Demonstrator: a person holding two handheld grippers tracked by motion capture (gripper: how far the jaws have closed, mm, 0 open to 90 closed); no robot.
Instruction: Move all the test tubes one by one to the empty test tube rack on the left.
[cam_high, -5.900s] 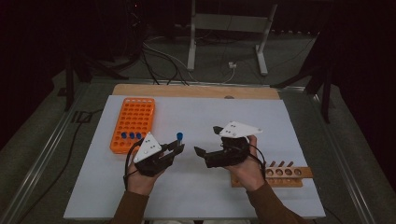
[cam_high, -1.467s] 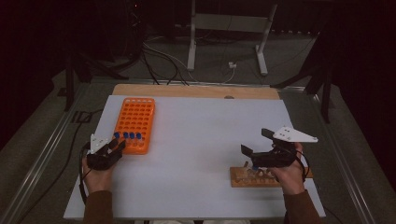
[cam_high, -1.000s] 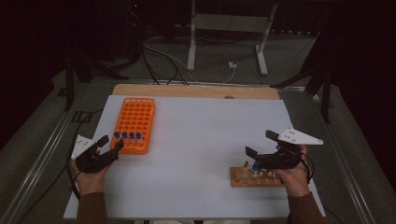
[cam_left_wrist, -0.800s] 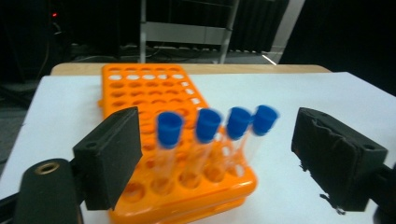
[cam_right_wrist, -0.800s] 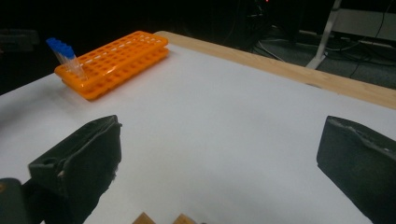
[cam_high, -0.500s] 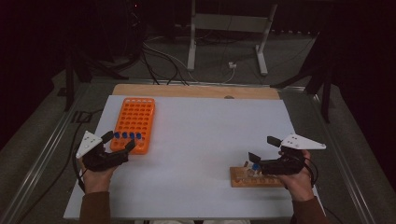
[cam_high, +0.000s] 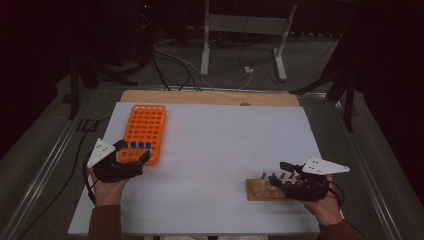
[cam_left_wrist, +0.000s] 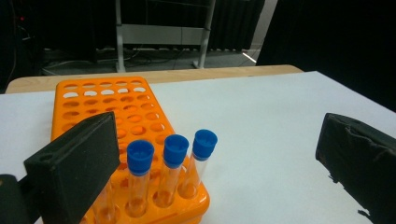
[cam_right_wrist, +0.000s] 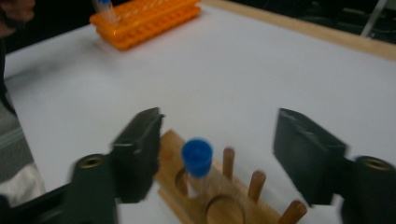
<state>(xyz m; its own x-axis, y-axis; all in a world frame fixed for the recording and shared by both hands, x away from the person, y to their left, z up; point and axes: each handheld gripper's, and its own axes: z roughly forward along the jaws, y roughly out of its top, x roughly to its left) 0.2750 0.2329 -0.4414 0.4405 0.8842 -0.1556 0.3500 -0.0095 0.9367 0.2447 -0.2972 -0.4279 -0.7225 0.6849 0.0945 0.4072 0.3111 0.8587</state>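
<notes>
White counter (cam_high: 215, 150), dark room. Right hand-held gripper (cam_right_wrist: 217, 154) now wide open, nothing held — blue-capped tube (cam_right_wrist: 196, 158) delivered, standing in wooden rack (cam_high: 262, 189). Left hand-held gripper (cam_left_wrist: 215, 154) open, back at orange rack (cam_high: 145, 131) w/ remaining tubes (cam_left_wrist: 170, 151) — next pickup likely.

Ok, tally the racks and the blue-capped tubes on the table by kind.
Orange rack: 1
Wooden rack: 1
Blue-capped tubes: 4 showing, 3 in the orange rack, 1 in the wooden rack; the left claw may hide another
Total: 6
</notes>
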